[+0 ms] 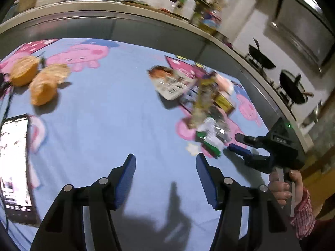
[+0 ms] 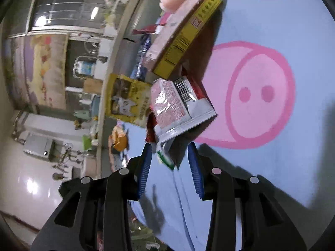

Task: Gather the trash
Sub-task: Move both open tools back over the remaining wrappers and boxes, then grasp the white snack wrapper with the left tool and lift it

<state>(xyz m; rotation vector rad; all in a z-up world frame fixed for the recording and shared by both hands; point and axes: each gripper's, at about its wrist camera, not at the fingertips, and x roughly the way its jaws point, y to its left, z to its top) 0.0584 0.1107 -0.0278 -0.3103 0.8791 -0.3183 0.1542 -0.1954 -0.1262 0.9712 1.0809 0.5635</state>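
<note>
Item: red wrapper (image 2: 178, 106), centre of my right view, at the near edge of the trash pile (image 1: 201, 96) on the blue cloth (image 1: 104, 115); I judge it light, crinkly, slippery, best pinched at its crimped seam. Right gripper (image 2: 170, 165): rolled sideways, jaws part open around a green-edged scrap, not visibly clamped. Left gripper (image 1: 165, 173): wide open, empty, hovering lower centre over bare cloth.
</note>
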